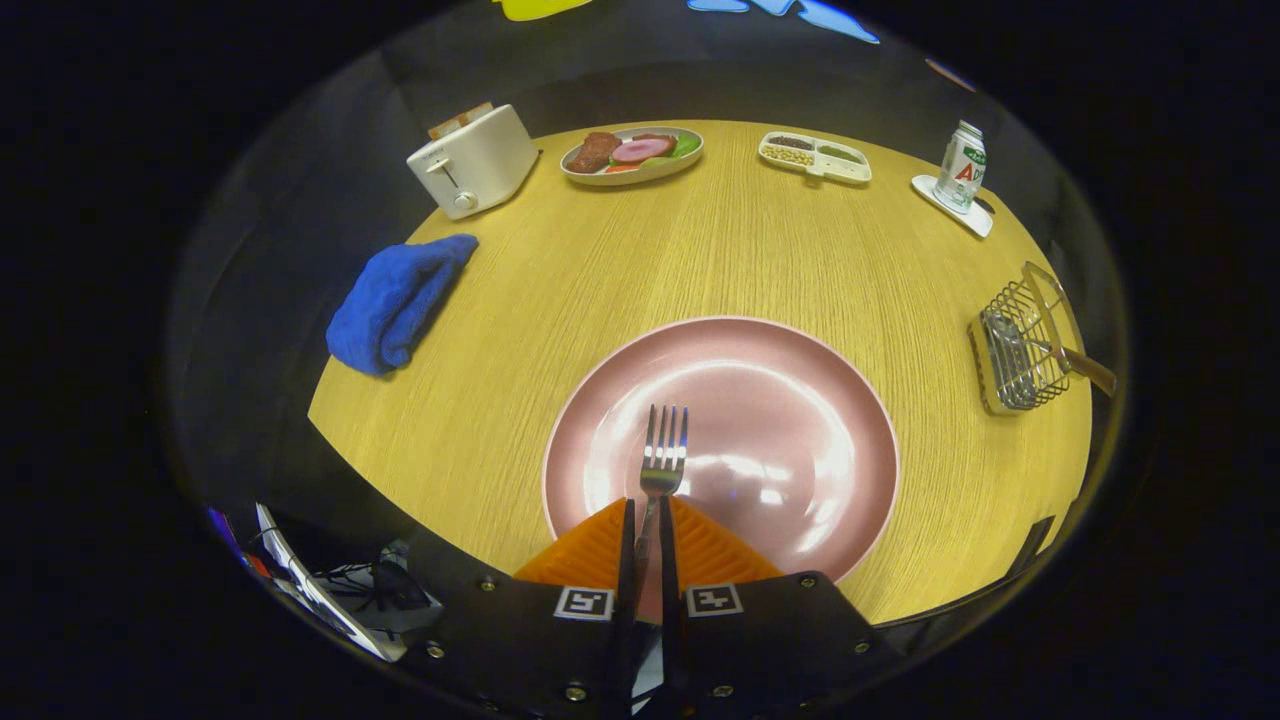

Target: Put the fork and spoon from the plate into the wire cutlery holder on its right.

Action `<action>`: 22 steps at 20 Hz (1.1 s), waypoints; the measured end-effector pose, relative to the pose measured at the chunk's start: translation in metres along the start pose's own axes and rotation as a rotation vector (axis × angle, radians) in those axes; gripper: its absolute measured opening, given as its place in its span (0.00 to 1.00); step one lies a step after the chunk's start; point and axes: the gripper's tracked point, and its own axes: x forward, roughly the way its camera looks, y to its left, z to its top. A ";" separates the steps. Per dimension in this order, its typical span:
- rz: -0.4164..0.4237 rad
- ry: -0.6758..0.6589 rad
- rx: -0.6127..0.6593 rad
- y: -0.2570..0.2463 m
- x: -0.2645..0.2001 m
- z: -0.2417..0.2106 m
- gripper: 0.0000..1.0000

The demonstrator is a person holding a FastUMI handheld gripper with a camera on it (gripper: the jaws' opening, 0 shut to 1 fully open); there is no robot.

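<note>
The gripper [647, 525] holds the fork [661, 455] by its handle, both fingers pressed on it, jaws nearly closed. The fork's long axis runs straight ahead along the fingers, tines pointing forward over the pink plate [800, 400]. The wire holder [1020, 350] stands right of the plate, a wooden-handled utensil [1075, 360] already in it.

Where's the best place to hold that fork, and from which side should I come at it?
Grip the fork by its slim handle, from the near side of the pink plate: its tines point away, so the handle runs straight back between the fingers. The gripper is already shut on it there.
</note>
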 end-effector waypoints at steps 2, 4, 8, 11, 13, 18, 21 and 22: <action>0.000 0.019 -0.011 0.000 0.000 -0.008 0.14; -0.003 0.024 -0.007 -0.001 0.000 -0.012 0.19; 0.000 0.051 0.011 -0.004 0.003 -0.022 0.36; 0.015 0.079 0.026 -0.003 0.006 -0.030 0.37; 0.021 0.088 0.033 -0.002 0.007 -0.034 0.37; 0.034 0.106 0.057 -0.003 0.014 -0.036 0.37; 0.050 0.124 0.096 -0.006 0.013 -0.036 0.14; 0.037 0.107 0.093 -0.007 0.016 -0.034 0.15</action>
